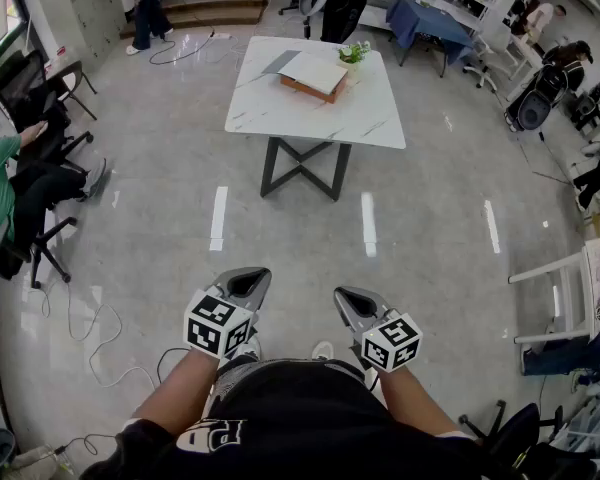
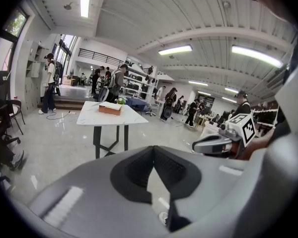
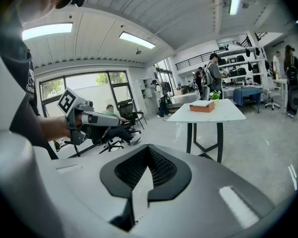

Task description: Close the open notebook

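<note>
Head view showed the task not yet begun: the notebook (image 1: 315, 70) lay open on the white table (image 1: 372, 118) well ahead, while the left gripper (image 1: 250, 282) and right gripper (image 1: 349, 301), both closed on nothing, hung near the person's waist

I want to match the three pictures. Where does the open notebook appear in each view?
Head view: the open notebook lies at top centre, on the far white table.
Left gripper view: the notebook is left of centre, small, on the table top.
Right gripper view: the notebook is right of centre, at mid height.
Shared landmark: the small green plant beside the notebook, on the same table.
</note>
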